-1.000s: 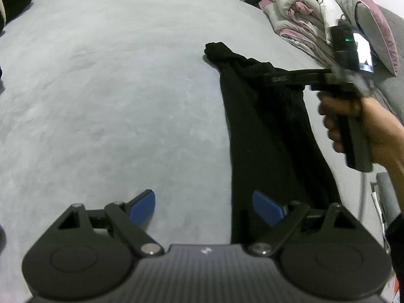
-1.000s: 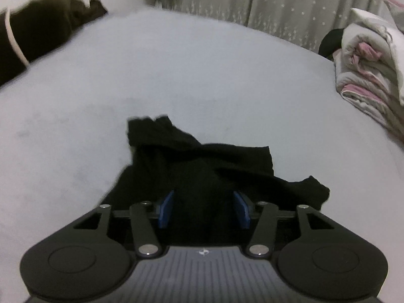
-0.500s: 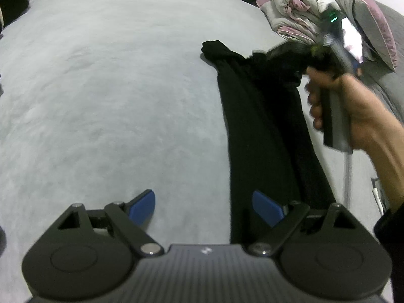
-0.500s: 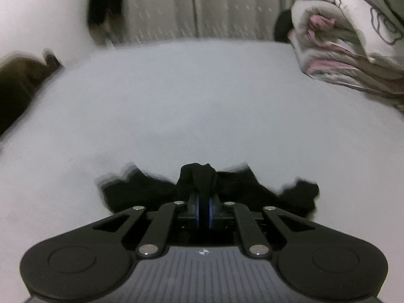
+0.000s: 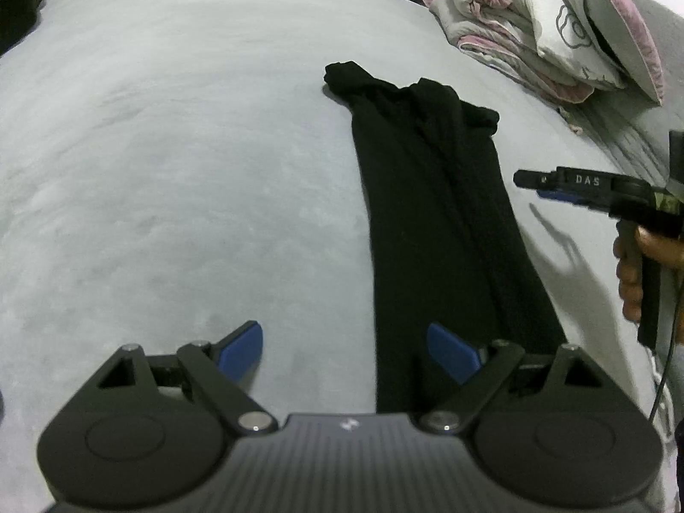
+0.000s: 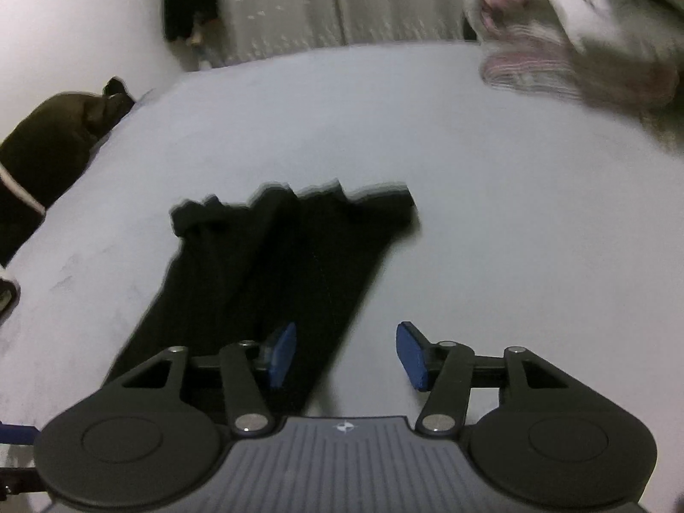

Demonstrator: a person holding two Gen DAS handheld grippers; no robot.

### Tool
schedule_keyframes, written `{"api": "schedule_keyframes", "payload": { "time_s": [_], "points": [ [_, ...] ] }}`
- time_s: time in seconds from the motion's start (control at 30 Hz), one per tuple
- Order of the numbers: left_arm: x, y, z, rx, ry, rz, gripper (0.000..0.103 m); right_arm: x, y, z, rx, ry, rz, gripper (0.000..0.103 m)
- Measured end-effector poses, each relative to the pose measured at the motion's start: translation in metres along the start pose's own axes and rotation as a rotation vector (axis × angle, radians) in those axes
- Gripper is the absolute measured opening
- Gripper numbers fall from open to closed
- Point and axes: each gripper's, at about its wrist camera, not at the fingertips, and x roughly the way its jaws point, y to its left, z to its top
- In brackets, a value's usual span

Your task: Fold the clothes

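A black garment (image 5: 431, 213) lies in a long narrow strip on the grey bed, its far end bunched. My left gripper (image 5: 344, 348) stands open near the strip's near end, its right finger over the cloth's edge and nothing held. My right gripper (image 6: 346, 357) is open too, above the strip's right edge (image 6: 290, 273), empty. In the left wrist view the right gripper (image 5: 551, 186) hangs to the right of the garment, held by a hand (image 5: 641, 265).
A pile of folded white and pink bedding (image 5: 534, 30) and a pillow sit at the bed's far right. A dark brown bundle (image 6: 47, 149) lies at the bed's left edge. Curtains (image 6: 333, 0) hang behind. The bed's grey cover (image 5: 171, 149) spreads left of the garment.
My right gripper let go of the garment's far end, opened, and pulled back to the right. The far end now lies flat. My left gripper stayed in place, open.
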Motion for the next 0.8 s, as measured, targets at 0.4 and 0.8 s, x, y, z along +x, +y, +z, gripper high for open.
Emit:
{"api": "schedule_keyframes", "payload": {
  "time_s": [0.4, 0.8],
  "points": [
    [0.005, -0.003, -0.003, 0.057, -0.009, 0.017, 0.09, 0.018, -0.025, -0.026, 0.009, 0.065, 0.027, 0.003],
    [0.006, -0.002, -0.001, 0.064, -0.008, 0.018, 0.09, 0.007, -0.053, -0.034, 0.145, 0.05, 0.095, 0.026]
  ]
}}
